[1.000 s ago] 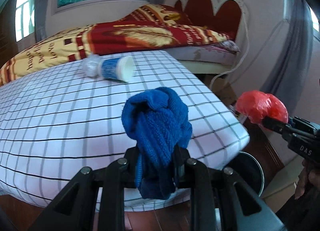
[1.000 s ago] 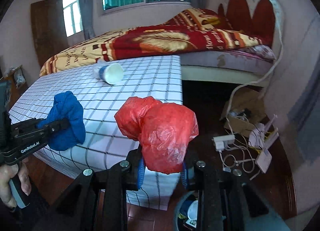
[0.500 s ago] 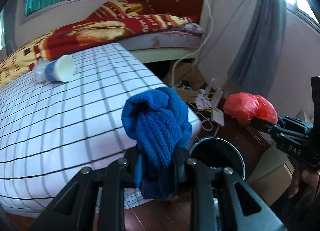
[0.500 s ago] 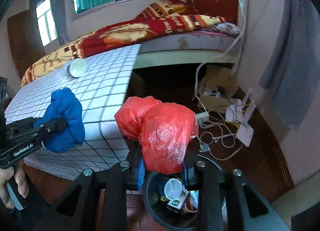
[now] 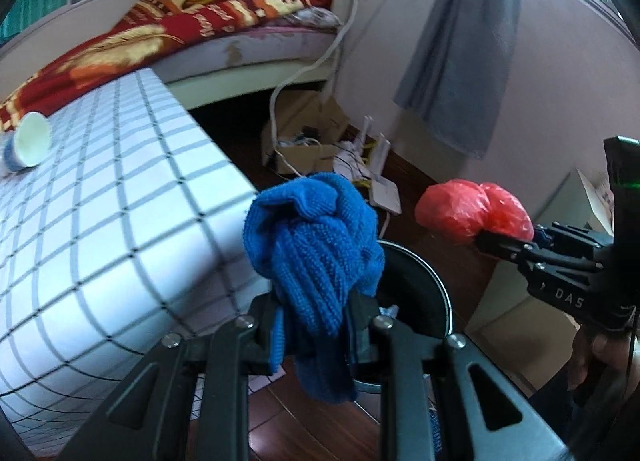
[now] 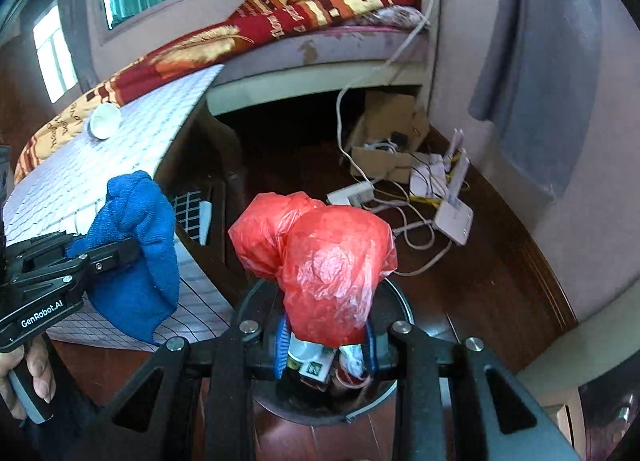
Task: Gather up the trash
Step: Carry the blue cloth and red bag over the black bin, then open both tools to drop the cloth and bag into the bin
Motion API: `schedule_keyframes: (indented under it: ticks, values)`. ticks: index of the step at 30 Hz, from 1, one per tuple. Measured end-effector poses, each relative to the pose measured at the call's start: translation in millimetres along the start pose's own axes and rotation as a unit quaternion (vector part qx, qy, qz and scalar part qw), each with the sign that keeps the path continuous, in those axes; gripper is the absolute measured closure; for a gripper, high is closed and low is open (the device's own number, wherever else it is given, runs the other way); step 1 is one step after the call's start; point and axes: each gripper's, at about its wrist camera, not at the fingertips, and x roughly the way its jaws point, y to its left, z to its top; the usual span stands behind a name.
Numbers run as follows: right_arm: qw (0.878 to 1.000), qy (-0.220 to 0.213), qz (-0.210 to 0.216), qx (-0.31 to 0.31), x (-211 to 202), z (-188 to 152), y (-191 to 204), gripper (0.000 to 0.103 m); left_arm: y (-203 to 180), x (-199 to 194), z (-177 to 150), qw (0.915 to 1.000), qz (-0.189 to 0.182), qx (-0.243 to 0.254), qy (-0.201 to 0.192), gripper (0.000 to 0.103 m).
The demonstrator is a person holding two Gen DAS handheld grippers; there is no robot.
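My left gripper [image 5: 318, 335] is shut on a crumpled blue knitted cloth [image 5: 316, 245], which hangs beside the mattress corner and in front of a round black trash bin [image 5: 424, 285]. A crumpled red plastic bag [image 6: 320, 261] is pinched in my right gripper [image 6: 326, 345], which hovers directly over the trash bin [image 6: 396, 385]; cartons and wrappers show inside it. Each view also catches the other tool: the red bag [image 5: 472, 213] at the right, the blue cloth [image 6: 136, 245] at the left. A paper cup [image 5: 28, 141] lies on its side on the checked mattress [image 5: 104, 229].
A bed with a red and yellow blanket [image 6: 240, 33] stands behind. On the dark wooden floor lie a cardboard box [image 6: 384, 141], a white router [image 6: 452, 213] and tangled cables [image 6: 404, 221]. A grey curtain [image 5: 460, 41] hangs at the right wall. A hand [image 6: 28, 377] grips the left tool.
Both grippers have swung right and downward, away from the mattress and toward the bin. The bin now lies under the red bag. The cup has slid to the left edge of view.
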Motion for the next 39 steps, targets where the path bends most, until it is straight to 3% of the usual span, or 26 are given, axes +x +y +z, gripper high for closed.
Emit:
schedule_keyframes:
  ticks: [11, 27, 30, 31, 32, 33, 34, 36, 39]
  values:
    - [0.998, 0.052, -0.003, 0.021, 29.2, -40.0, -32.8, 0.072, -27.3, 58.4, -17.7, 0.9975, -0.028, 0.009, 0.064, 0.079]
    - [0.992, 0.124, 0.017, -0.017, 87.3, -72.7, -29.5, 0.072, -31.8, 117.5, -42.3, 0.989, -0.047, 0.008, 0.14, 0.078]
    - [0.989, 0.141, 0.024, -0.039, 101.7, -77.6, -22.7, 0.072, -29.3, 128.8, -46.6, 0.9865, -0.054, 0.0, 0.155, 0.068]
    - [0.988, 0.145, 0.025, -0.046, 105.4, -78.8, -20.3, 0.071, -28.0, 132.2, -48.8, 0.9854, -0.057, -0.004, 0.16, 0.051]
    - [0.987, 0.15, 0.013, -0.055, 109.9, -79.8, -18.8, 0.066, -27.1, 135.4, -51.1, 0.9845, -0.052, -0.006, 0.167, 0.026]
    - [0.986, 0.154, -0.003, -0.06, 113.9, -80.7, -19.8, 0.039, -26.0, 135.3, -53.1, 0.985, -0.042, -0.004, 0.167, 0.017]
    - [0.986, 0.153, -0.023, -0.063, 116.7, -82.1, -21.8, 0.006, -24.4, 133.4, -55.1, 0.9869, -0.022, -0.001, 0.16, 0.009]
    - [0.986, 0.152, -0.031, -0.061, 118.0, -84.0, -29.0, 0.0, -21.8, 131.3, -58.6, 0.9886, 0.023, 0.011, 0.148, 0.001]
    - [0.983, 0.167, -0.057, -0.059, 123.3, -87.4, -37.4, 0.0, -12.4, 130.8, -63.1, 0.9885, 0.036, -0.003, 0.147, 0.0]
